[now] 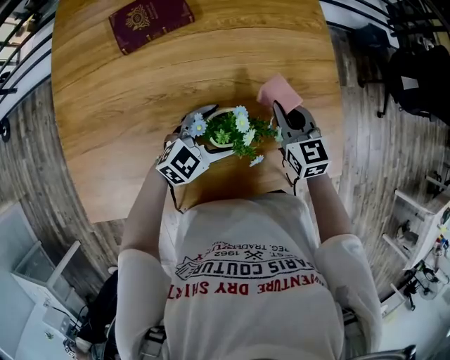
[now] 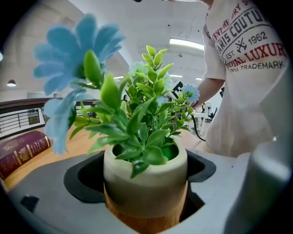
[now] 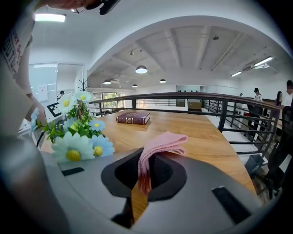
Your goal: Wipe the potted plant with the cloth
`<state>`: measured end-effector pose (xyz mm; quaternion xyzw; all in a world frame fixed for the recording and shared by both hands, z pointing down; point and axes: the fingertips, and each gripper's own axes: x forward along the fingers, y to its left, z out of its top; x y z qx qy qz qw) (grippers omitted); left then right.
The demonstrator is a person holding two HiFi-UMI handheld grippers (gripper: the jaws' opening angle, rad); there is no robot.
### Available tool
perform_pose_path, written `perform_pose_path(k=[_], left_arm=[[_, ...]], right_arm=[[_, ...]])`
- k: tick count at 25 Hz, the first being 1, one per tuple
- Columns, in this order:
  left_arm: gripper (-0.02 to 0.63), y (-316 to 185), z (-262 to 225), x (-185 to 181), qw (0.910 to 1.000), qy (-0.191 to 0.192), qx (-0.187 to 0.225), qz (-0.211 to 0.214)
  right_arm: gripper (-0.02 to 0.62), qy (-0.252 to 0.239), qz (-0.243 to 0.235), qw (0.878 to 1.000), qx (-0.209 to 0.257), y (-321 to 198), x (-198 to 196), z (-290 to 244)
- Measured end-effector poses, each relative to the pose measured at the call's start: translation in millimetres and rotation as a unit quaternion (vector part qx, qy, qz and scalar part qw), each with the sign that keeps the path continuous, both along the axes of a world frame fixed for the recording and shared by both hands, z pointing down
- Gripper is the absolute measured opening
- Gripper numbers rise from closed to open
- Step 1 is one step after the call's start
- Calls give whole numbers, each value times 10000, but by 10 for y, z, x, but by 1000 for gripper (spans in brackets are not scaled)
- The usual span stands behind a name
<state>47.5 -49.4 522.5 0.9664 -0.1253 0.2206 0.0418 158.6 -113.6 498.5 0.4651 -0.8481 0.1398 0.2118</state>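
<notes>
Head view looks steeply down on a light wood-grain desk with rounded corners, standing on a floor of grey planks. The potted plant sits close to the desk's near edge, just in front of the person's white printed shirt. Its green leaves carry pale blue and white flowers, and its pot is cream above with a wooden band below. The left gripper comes in from the left, and the left gripper view shows its jaws clamped on either side of the pot. I cannot tell whether the pot rests on the desk or is lifted. The right gripper is just right of the plant, its jaws closed on a pink cloth. In the right gripper view the cloth's folded end sticks up and flops over forward beyond the jaws. The cloth is near the foliage but does not seem to touch it. A maroon book with a gold emblem lies flat at the far side of the desk, well apart from the plant. The right gripper view shows a black railing running behind the desk. Beyond it lies a large open hall under a white arched ceiling, with round lamps and strip lights.
</notes>
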Motion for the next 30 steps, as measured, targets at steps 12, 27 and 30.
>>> perform_pose_path(k=[12, 27, 30], left_arm=[[505, -36, 207, -2, 9998, -81, 17, 187], [505, -50, -392, -410, 9939, 390, 370, -964], [503, -67, -735, -577, 9867, 599, 641, -1367]], right_arm=[[35, 75, -115, 9999, -105, -10, 42, 130], [35, 47, -17, 9981, 609, 52, -169, -494], [35, -21, -62, 9965, 836, 145, -225, -750]])
